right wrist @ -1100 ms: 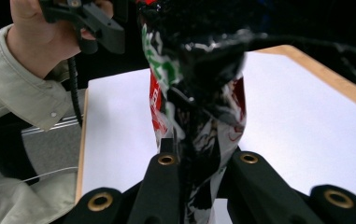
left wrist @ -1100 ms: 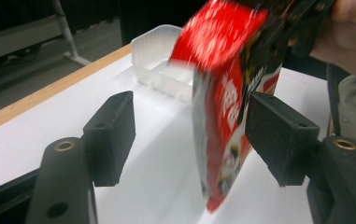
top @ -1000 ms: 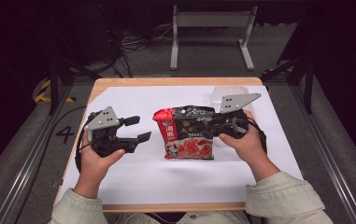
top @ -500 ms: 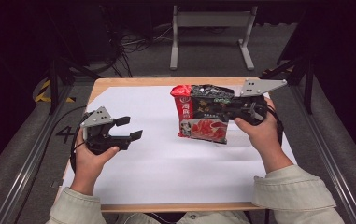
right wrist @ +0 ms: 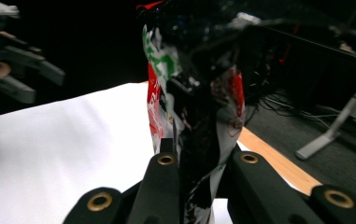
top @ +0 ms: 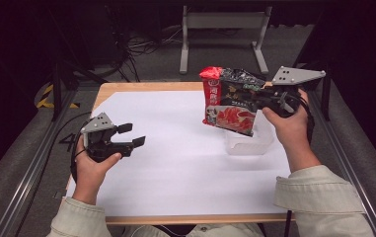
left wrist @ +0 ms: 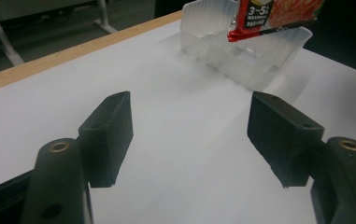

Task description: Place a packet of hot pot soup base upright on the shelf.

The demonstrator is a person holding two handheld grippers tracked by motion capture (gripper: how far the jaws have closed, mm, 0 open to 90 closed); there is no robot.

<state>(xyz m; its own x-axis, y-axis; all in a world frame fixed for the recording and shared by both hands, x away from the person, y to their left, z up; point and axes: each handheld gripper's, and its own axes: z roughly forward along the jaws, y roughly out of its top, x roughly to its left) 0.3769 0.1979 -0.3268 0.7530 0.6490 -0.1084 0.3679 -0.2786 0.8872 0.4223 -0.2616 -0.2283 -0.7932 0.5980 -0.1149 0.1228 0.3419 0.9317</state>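
Right tool (top: pixel 254 98) clamped on noodle packet (top: pixel 227 101); left tool (top: pixel 132 136) wide open, empty.

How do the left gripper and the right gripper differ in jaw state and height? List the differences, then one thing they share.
The left gripper has open, empty jaws; the right gripper is shut on the noodle packet. The left gripper sits low near the white sheet; the right gripper is raised above the clear tray. Both are hand-held with black jaws.

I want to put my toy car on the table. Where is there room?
The white sheet is bare in the middle, between the left gripper and the clear tray, and along the near edge. It is crowded at the far right: the right gripper holds the noodle packet above the tray.
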